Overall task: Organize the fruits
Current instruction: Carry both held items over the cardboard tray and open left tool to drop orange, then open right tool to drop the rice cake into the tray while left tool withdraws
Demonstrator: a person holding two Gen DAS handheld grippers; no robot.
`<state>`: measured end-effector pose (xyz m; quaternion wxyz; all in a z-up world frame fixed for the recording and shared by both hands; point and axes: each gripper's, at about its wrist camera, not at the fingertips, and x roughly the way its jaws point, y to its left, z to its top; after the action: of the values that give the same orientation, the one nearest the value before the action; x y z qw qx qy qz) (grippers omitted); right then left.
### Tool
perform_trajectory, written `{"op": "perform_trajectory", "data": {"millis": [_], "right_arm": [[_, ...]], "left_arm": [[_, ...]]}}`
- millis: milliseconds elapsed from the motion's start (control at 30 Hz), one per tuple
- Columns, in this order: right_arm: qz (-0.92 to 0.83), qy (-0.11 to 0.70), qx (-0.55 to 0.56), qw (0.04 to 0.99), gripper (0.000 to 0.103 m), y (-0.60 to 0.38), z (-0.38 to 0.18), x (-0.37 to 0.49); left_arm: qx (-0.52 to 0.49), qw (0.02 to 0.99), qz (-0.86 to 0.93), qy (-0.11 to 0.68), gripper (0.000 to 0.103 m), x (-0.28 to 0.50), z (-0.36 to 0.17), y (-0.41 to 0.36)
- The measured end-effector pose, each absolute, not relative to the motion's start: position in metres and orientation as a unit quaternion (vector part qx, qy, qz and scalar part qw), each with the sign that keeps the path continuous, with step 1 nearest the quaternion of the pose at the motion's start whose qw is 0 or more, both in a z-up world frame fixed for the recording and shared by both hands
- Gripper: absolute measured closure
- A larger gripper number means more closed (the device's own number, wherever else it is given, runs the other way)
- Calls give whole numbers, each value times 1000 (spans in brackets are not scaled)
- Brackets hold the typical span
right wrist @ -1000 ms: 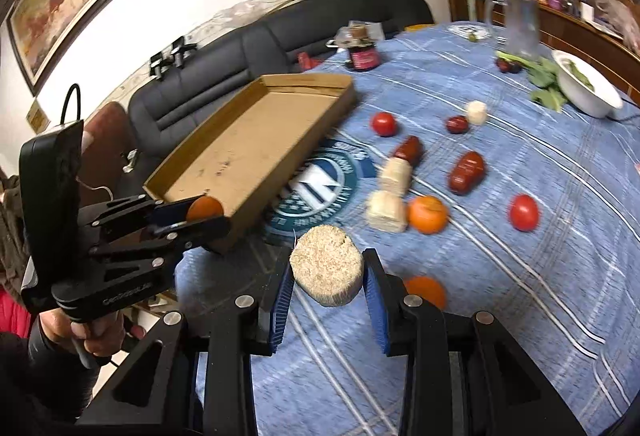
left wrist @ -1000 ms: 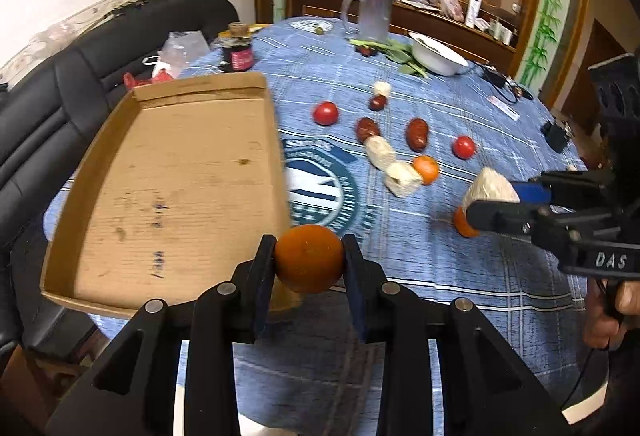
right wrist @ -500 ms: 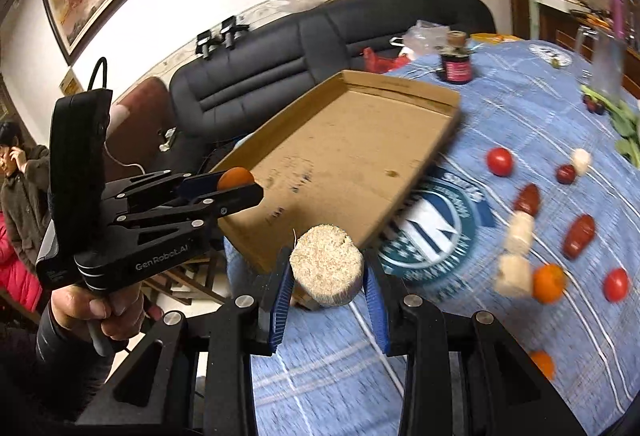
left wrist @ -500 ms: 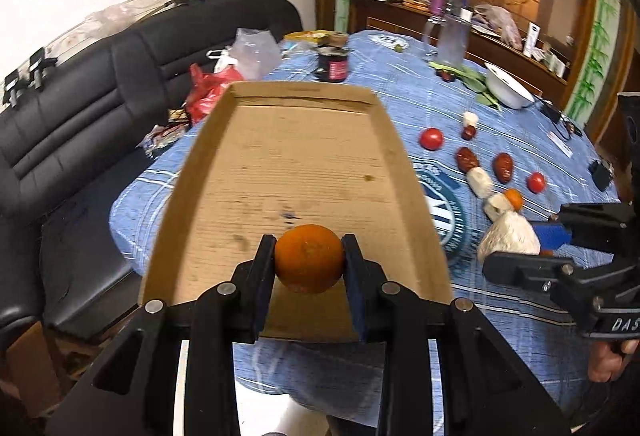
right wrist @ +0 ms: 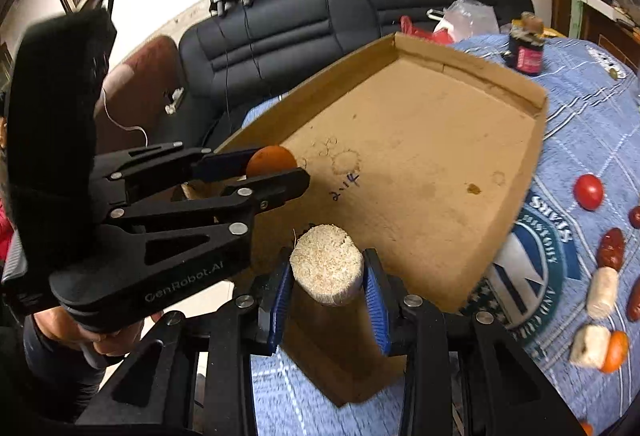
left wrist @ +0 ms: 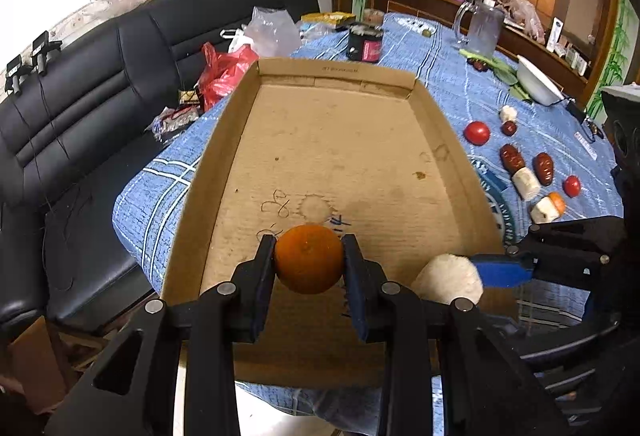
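Left gripper [left wrist: 309, 263]: jaws clamped on an orange [left wrist: 309, 258], pads bearing on its two sides at about the widest girth. Fruit sits right at the jaw tips, most of it showing between and above them. Judged firm but yielding, skin a bit waxy; a round body like this could squirt forward under a hard squeeze, so a hold across the middle, as here, looks right. Light load.

Right gripper [right wrist: 327, 274]: jaws clamped on a pale, fibrous cylinder, apparently a peeled sugarcane section [right wrist: 326, 268], cut end facing the camera. Blue pads grip its curved sides. Judged stiff and rough, so slip is unlikely; no bruising worry. Cannot tell how far it runs back between the jaws.

Both pieces hang over the near end of the cardboard tray [left wrist: 412, 83], above its floor, not touching it as far as the views show. In the left wrist view the cane piece [left wrist: 448, 278] is just right of the orange, near it but apart. The tray holds nothing else.

On the blue tablecloth of the table [left wrist: 448, 75], right of the tray and well apart from both jaws: tomatoes [left wrist: 477, 133], dark red dates [left wrist: 512, 157], more cane sections [left wrist: 526, 183], another orange [left wrist: 558, 201] touching a cane piece.

Judgement: release low, since the orange will roll on flat cardboard.
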<state>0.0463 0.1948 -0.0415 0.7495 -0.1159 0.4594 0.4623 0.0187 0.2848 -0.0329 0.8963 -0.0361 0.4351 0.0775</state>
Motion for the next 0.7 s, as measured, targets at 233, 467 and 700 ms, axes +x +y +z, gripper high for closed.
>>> {"op": "perform_trajectory", "data": {"millis": [233,467,700], "right_arm": [[458,467,-144,742,69,209,-56,46],[457,462,-158,744,66,214,-58,45],[455,451,-155,752,61,205,-48,42]], "left_arm": [[-40,885,82,457,73,26,-50,292],[-39,880,88,464,66,25,-56,294],[-38,886,108,450,35,14,-42,298]]}}
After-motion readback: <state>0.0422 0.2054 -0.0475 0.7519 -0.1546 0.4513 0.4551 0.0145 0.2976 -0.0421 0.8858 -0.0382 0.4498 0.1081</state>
